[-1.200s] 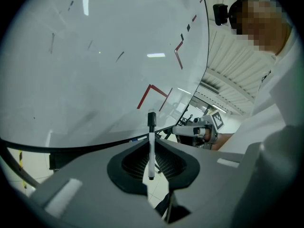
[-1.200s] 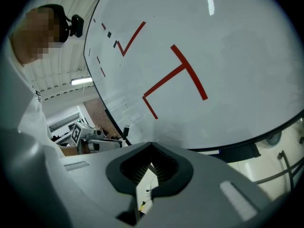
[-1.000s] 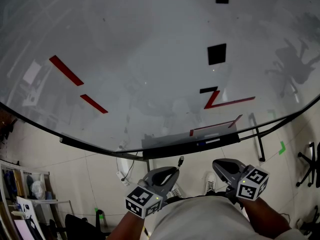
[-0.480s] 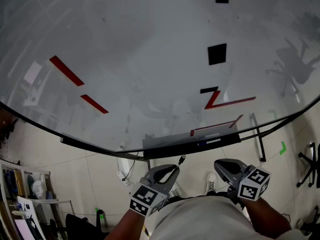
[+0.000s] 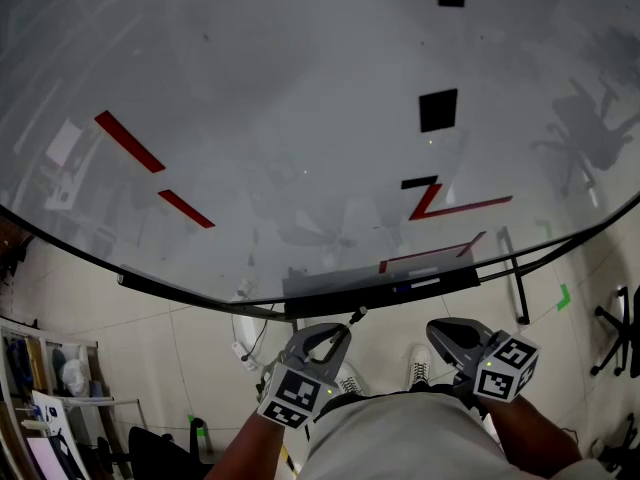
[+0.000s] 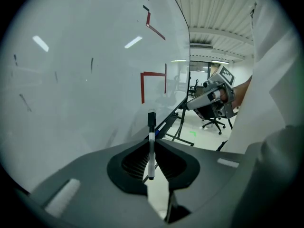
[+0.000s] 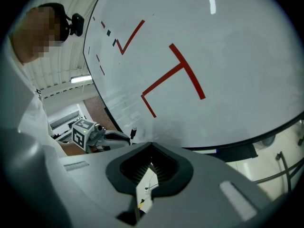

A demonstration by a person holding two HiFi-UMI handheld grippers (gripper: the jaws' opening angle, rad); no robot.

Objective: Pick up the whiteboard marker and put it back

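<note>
A black-capped white whiteboard marker (image 6: 151, 156) stands upright between the jaws of my left gripper (image 6: 151, 141), which is shut on it. In the head view my left gripper (image 5: 335, 336) sits just below the whiteboard's tray (image 5: 380, 290), and the marker's (image 5: 352, 320) cap end points up toward the tray. My right gripper (image 5: 445, 333) hangs to the right at about the same height, shut with nothing in it. The right gripper view shows its own jaws (image 7: 152, 146) closed and empty, with the left gripper (image 7: 124, 137) and the marker (image 7: 134, 132) off to the left.
The big whiteboard (image 5: 300, 118) fills the upper head view, with red tape strips (image 5: 130, 140) and black squares (image 5: 437, 109) on it. Its stand leg (image 5: 515, 278) slants down at right. An office chair (image 5: 620, 328) is at far right and shelves (image 5: 50, 398) at lower left.
My left gripper has edged up and a little right toward the tray, still holding the marker. The right gripper has barely moved.
</note>
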